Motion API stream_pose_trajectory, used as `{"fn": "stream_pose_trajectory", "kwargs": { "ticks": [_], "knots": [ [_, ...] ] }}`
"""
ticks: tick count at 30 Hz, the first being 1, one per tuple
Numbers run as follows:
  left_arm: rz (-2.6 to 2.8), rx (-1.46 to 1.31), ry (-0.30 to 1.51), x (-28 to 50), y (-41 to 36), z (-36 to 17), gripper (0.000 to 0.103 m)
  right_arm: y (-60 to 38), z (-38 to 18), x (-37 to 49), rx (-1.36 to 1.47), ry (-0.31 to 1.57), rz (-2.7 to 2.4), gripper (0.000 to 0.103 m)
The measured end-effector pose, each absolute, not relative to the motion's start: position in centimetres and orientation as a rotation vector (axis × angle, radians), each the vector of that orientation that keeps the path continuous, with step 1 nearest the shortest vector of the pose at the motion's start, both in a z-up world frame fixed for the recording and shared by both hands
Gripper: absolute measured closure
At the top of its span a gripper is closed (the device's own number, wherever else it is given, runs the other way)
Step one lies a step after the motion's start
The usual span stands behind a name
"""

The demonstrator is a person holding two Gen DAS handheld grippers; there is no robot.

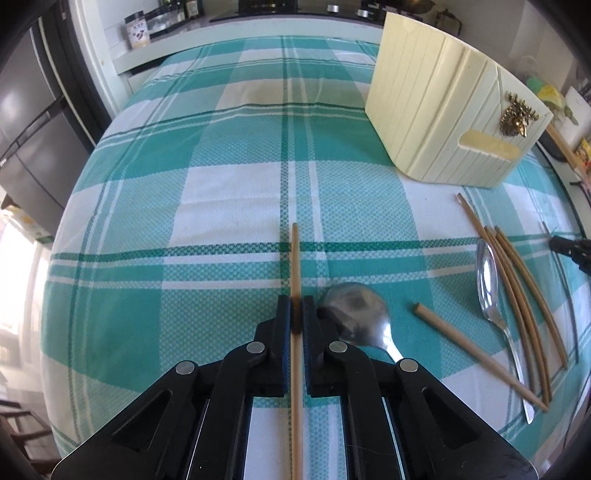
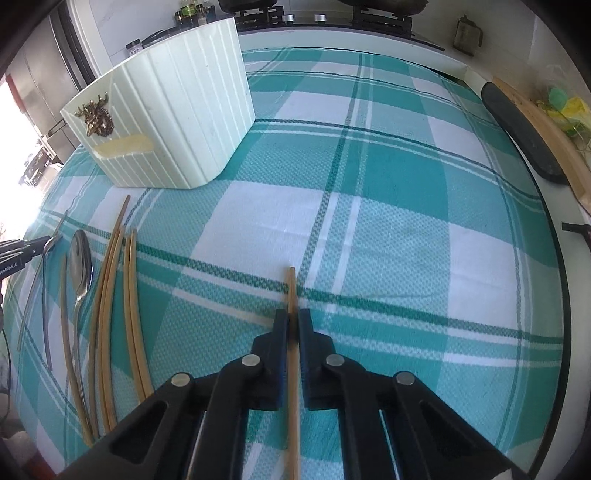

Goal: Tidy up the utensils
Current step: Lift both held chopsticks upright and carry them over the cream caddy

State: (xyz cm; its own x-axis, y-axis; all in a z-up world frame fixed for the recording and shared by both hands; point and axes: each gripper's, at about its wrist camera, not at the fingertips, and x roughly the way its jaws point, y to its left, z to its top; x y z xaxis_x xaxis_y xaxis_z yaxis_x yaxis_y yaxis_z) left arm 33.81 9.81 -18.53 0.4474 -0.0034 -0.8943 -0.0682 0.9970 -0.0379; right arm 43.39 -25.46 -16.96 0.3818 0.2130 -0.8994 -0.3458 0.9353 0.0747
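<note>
My left gripper (image 1: 294, 308) is shut on a wooden chopstick (image 1: 295, 258) that points forward above the checked tablecloth. My right gripper (image 2: 292, 320) is shut on another wooden chopstick (image 2: 291, 291), also pointing forward. A cream ribbed utensil holder (image 1: 436, 107) with a gold ornament stands far right in the left wrist view and far left in the right wrist view (image 2: 177, 110). Loose chopsticks (image 1: 517, 280) and a spoon (image 1: 489, 280) lie on the cloth; a second spoon (image 1: 354, 310) lies just right of the left gripper. The right wrist view shows the chopsticks (image 2: 110, 295) and a spoon (image 2: 80, 266) at left.
The teal and white checked cloth (image 2: 388, 221) covers the table. A black and wood chair back (image 2: 524, 129) stands at the right edge. A stove and jars (image 1: 136, 29) stand on the counter behind. The other gripper's tip (image 1: 570, 249) shows at the right edge.
</note>
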Motion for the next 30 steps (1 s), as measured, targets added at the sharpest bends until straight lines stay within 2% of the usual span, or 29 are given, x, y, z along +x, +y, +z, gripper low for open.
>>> {"fn": "stream_pose_trajectory", "kwargs": {
  "ticks": [5, 16, 22, 30],
  "knots": [
    [0.009, -0.122, 0.979, 31.9, 10.3, -14.2, 0.099, -26.1, -13.4, 41.9, -0.028, 1.003, 0.388, 0.097],
    [-0.131, -0.173, 0.737, 27.1, 9.3, -4.7, 0.099, -26.4, -3.0, 35.7, 0.023, 0.737, 0.454, 0.097],
    [-0.168, -0.189, 0.669, 26.3, 9.0, -2.4, 0.099, -26.0, 0.4, 34.4, 0.046, 0.632, 0.462, 0.097],
    [-0.173, -0.224, 0.648, 26.5, 9.4, -2.4, 0.099, -25.4, 3.0, 33.7, 0.046, 0.552, 0.486, 0.097]
  ]
}}
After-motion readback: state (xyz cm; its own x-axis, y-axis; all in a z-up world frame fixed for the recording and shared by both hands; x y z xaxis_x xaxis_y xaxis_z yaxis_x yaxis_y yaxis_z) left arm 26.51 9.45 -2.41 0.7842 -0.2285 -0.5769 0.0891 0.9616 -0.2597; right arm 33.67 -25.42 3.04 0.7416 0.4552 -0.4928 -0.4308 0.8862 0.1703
